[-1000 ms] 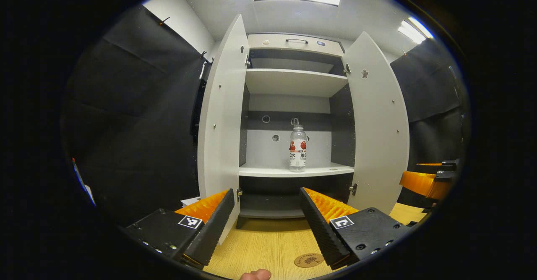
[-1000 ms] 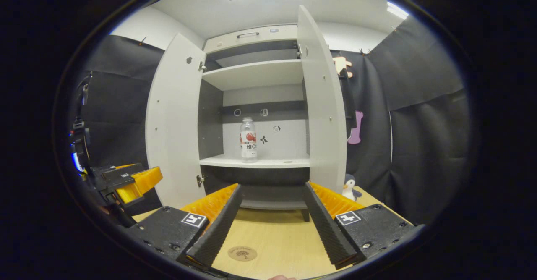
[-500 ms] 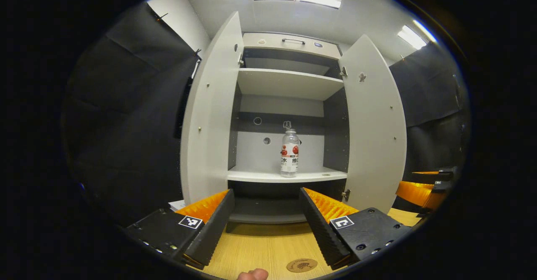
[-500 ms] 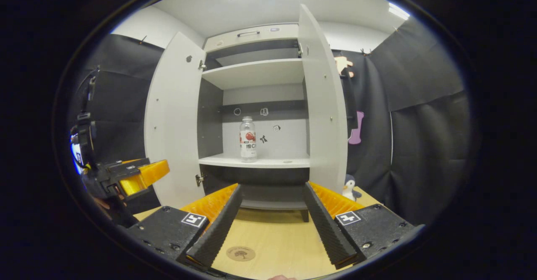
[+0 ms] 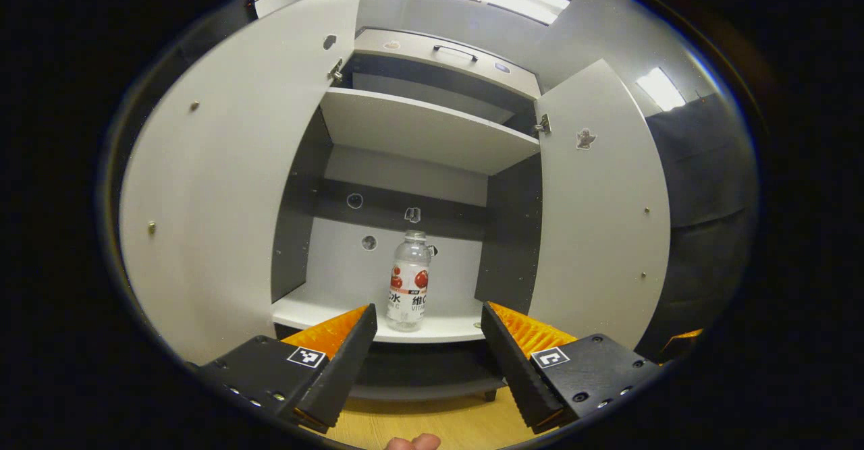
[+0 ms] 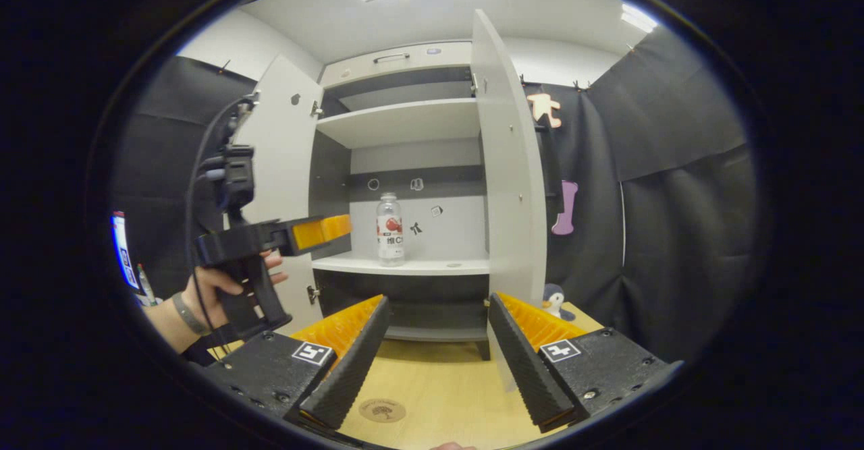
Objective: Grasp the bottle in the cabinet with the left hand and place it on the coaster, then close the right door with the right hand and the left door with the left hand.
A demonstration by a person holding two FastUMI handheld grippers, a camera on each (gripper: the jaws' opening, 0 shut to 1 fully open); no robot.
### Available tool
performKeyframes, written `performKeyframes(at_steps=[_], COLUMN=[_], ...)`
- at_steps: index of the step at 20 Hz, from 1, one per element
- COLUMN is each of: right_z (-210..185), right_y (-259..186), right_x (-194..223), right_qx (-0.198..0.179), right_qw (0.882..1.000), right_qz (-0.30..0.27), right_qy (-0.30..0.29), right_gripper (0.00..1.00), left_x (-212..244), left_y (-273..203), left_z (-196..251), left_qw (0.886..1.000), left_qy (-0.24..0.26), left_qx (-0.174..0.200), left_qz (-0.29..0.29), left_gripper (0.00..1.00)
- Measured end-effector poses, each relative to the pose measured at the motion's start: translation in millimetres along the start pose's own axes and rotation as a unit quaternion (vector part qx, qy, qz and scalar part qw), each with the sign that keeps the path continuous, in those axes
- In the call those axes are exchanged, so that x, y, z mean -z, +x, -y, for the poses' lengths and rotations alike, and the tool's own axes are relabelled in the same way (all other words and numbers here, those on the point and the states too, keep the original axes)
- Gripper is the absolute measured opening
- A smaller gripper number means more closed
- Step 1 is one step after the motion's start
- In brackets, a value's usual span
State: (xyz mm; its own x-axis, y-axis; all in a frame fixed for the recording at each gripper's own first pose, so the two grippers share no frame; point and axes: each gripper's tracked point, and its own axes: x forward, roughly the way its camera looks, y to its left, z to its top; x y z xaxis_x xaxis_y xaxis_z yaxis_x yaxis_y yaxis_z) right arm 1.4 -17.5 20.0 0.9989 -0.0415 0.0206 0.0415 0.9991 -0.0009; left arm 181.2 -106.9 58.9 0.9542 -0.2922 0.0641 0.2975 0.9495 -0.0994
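Both cabinet doors stand open (left door (image 5: 223, 187), right door (image 5: 597, 214)). Left tongs (image 5: 426, 352) are spread, aimed at the bottle (image 5: 408, 289), upright on the middle shelf (image 5: 324, 312). Right tongs (image 6: 437, 362) gape above the surface (image 6: 439, 396), near the coaster (image 6: 382, 410).

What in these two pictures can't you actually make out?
- Bottle: base hidden behind the shelf's front edge, left gripper view.
- Coaster: its printed design too small, right gripper view.
- Penguin toy: partly hidden behind the right gripper's finger.
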Motion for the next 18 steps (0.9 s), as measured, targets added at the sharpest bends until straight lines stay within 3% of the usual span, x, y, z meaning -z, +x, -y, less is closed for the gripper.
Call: performKeyframes(at_steps=[2,3,4,7,8,18], right_z=[5.0,6.5,6.9,13.5,15.1,33.1], right_y=[-1.6,-2.8,-3.5,-7.0,-6.6,5.3], right_x=[-2.1,-3.1,-3.5,-3.7,-3.5,2.5], right_qx=[0.010,0.012,0.015,0.024,0.027,0.048], right_qw=[1.000,1.000,1.000,1.000,1.000,0.999], right_qz=[0.002,0.000,0.000,-0.001,-0.002,-0.017], right_qy=[0.006,0.006,0.003,-0.007,-0.008,0.006], right_gripper=[0.96,0.96,0.96,0.96,0.93,0.96], left_x=[3.9,10.0,15.6,25.1,25.4,36.5], left_y=[38.9,57.8,74.8,115.7,124.3,189.9], left_z=[-0.9,-3.7,-8.8,-24.1,-29.5,-53.5], left_qw=[1.000,1.000,0.999,0.998,0.998,0.995], left_qy=[0.010,0.013,0.015,0.021,0.026,0.053], left_qx=[0.002,0.001,-0.006,-0.032,-0.038,-0.059], left_qz=[-0.009,-0.018,-0.028,-0.047,-0.048,-0.056], left_gripper=[0.95,0.99,0.95,0.95,0.95,0.94])
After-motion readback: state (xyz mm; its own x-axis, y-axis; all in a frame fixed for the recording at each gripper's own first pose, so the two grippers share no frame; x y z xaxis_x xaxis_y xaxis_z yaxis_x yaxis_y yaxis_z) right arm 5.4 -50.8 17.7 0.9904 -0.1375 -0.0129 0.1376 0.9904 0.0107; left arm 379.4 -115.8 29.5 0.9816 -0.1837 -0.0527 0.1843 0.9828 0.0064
